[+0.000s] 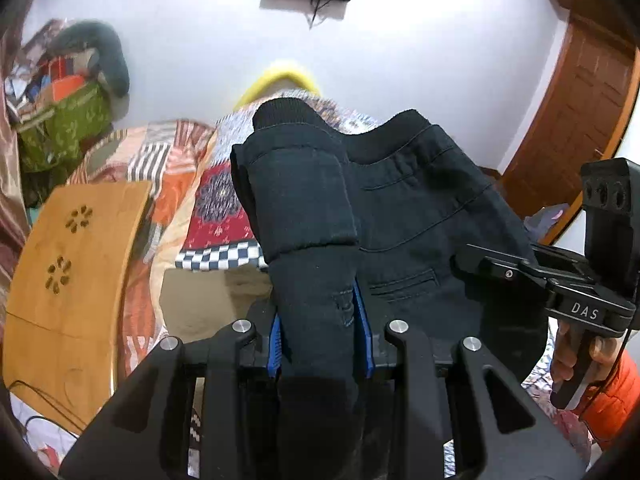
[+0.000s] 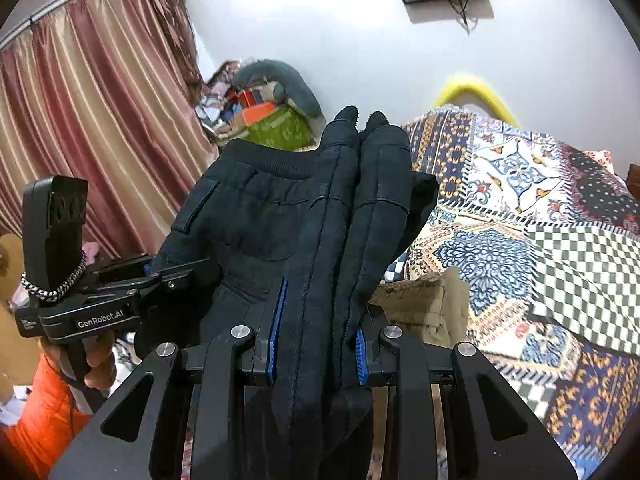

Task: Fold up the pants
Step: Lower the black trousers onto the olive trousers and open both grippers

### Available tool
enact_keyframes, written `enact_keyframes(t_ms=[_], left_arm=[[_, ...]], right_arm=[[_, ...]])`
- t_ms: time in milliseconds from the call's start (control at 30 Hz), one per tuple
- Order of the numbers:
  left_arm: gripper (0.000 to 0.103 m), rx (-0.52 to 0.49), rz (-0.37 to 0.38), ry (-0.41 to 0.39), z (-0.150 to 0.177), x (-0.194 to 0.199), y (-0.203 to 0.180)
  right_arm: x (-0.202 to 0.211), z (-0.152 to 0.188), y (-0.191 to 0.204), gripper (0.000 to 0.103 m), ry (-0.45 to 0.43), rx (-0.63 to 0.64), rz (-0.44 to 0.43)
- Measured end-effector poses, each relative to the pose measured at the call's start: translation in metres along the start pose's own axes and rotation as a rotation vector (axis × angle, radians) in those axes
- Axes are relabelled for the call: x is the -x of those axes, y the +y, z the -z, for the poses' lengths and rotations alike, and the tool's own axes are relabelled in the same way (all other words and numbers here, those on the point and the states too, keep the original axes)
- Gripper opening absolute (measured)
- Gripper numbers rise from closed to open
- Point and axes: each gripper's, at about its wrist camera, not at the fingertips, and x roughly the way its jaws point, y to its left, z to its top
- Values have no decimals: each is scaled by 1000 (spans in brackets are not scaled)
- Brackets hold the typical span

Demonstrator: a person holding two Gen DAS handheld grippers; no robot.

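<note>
Black pants (image 1: 408,216) hang in the air above the bed, held by both grippers. My left gripper (image 1: 322,340) is shut on a bunched fold of the pants, blue pads pressed on both sides. My right gripper (image 2: 318,344) is shut on another bunched, seamed part of the pants (image 2: 280,216). The ribbed waistband points up and away in both views. The right gripper (image 1: 480,260) shows at the right edge of the left wrist view, the left gripper (image 2: 160,276) at the left of the right wrist view.
A patchwork bedspread (image 2: 520,240) covers the bed below. A tan garment (image 2: 420,304) lies on it under the pants. A wooden lap table (image 1: 72,280) sits at left. A cluttered green bag (image 1: 64,124), curtains (image 2: 80,140) and a wooden door (image 1: 572,120) surround the bed.
</note>
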Motion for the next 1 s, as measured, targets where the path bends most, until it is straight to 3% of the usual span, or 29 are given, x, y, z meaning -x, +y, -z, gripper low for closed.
enact_keyframes(t_ms=[300,433,533,667,800,1000], left_arm=[[30,79,19,144,21,-79,37],[34,68,-19,154,30,-94,37],[37,66,-26,150,29,-89,36],[38,39,-105,134,28,-77,36],[38,17,-173,84,23,-50,35],[38,17,-205,-30,13,12,16]], right_arm=[[-64,13,-22,26,154,-7,46],[-80,26,-35,37,233,-27,102],[-74,28,-41,39,228,-37,99],[-54,26,-42,40,217,-26,113],[-32,22,-40,40,182,4,136],[9,8,-22,40,92,38,152]])
